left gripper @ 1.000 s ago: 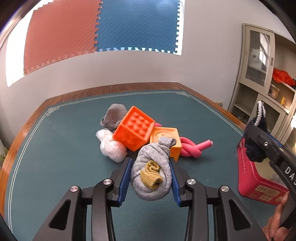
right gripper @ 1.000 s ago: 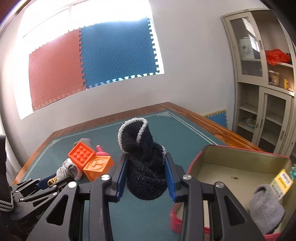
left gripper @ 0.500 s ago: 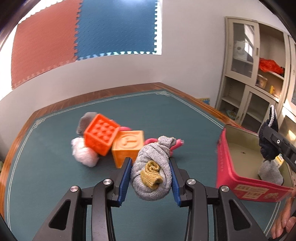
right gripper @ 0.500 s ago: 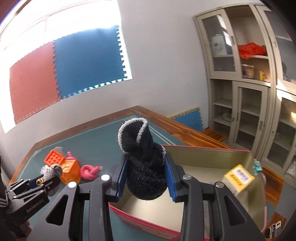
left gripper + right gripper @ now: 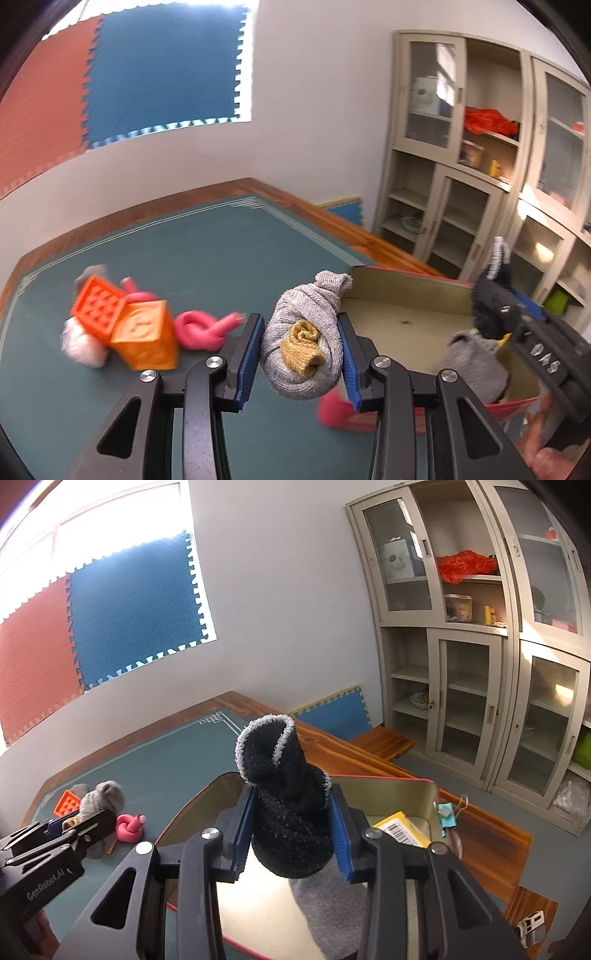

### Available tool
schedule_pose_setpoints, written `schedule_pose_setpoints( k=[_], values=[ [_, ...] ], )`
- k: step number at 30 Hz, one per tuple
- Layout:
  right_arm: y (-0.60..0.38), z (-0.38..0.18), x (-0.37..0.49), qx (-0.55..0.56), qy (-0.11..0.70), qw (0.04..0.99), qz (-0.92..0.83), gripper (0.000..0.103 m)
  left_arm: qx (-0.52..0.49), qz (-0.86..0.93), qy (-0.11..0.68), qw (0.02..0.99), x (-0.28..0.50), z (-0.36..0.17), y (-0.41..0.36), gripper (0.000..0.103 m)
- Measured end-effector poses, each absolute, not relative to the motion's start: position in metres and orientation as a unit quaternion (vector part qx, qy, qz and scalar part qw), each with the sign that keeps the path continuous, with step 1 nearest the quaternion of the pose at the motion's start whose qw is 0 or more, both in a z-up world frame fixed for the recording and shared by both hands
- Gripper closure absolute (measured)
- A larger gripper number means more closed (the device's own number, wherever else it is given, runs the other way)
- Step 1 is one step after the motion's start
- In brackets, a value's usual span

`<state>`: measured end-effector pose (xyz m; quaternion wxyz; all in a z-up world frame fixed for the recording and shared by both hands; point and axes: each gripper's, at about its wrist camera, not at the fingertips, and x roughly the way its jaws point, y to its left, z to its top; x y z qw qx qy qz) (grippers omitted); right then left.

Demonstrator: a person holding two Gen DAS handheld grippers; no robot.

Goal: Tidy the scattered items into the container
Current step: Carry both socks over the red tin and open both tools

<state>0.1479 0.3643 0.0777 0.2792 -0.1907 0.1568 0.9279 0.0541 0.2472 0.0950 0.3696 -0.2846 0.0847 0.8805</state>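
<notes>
My left gripper (image 5: 301,356) is shut on a rolled grey sock (image 5: 306,317) with a mustard toe, held above the mat by the left corner of the red tin (image 5: 406,275). My right gripper (image 5: 291,825) is shut on a black fuzzy sock (image 5: 284,771) and hangs over the tin's open inside (image 5: 388,778). In the tin lies another grey sock (image 5: 332,901). Still on the green mat are two orange blocks (image 5: 144,339), a pink knotted toy (image 5: 203,328) and a white bundle (image 5: 79,345). In the left wrist view the right gripper (image 5: 493,299) shows at the right.
The table's wooden edge (image 5: 332,746) runs just behind the tin. A beige glass-door cabinet (image 5: 472,664) stands beyond it, with a low wooden bench (image 5: 384,740) in front. A yellow barcode label (image 5: 400,827) sits on the tin's far wall.
Both grippers have swung right, away from the toy pile, each keeping its sock. The right one went from beside the tin to above its inside; the left one came up to the tin's corner.
</notes>
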Motion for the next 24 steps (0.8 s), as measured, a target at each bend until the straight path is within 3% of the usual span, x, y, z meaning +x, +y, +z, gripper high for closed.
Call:
schedule_pose_setpoints(
  k=[6, 7, 8, 10, 24],
  values=[
    [0.374, 0.076, 0.147, -0.195, 0.169, 0.282, 0.924, 0.059, -0.303, 0.849, 0.094, 0.423, 0.059, 0.093, 0.284, 0.059],
    [0.376, 0.075, 0.148, -0.195, 0.172, 0.282, 0.923, 0.058, -0.308, 0.843, 0.093, 0.431, 0.059, 0.093, 0.288, 0.047],
    [0.378, 0.075, 0.148, -0.195, 0.174, 0.284, 0.923, 0.057, -0.312, 0.839, 0.092, 0.437, 0.059, 0.092, 0.291, 0.029],
    [0.381, 0.074, 0.151, -0.191, 0.178, 0.289, 0.921, 0.055, -0.311, 0.842, 0.087, 0.433, 0.057, 0.090, 0.291, 0.021],
    [0.372, 0.070, 0.144, -0.191, 0.176, 0.282, 0.924, 0.055, -0.317, 0.859, 0.053, 0.398, 0.036, 0.089, 0.264, 0.021]
  ],
)
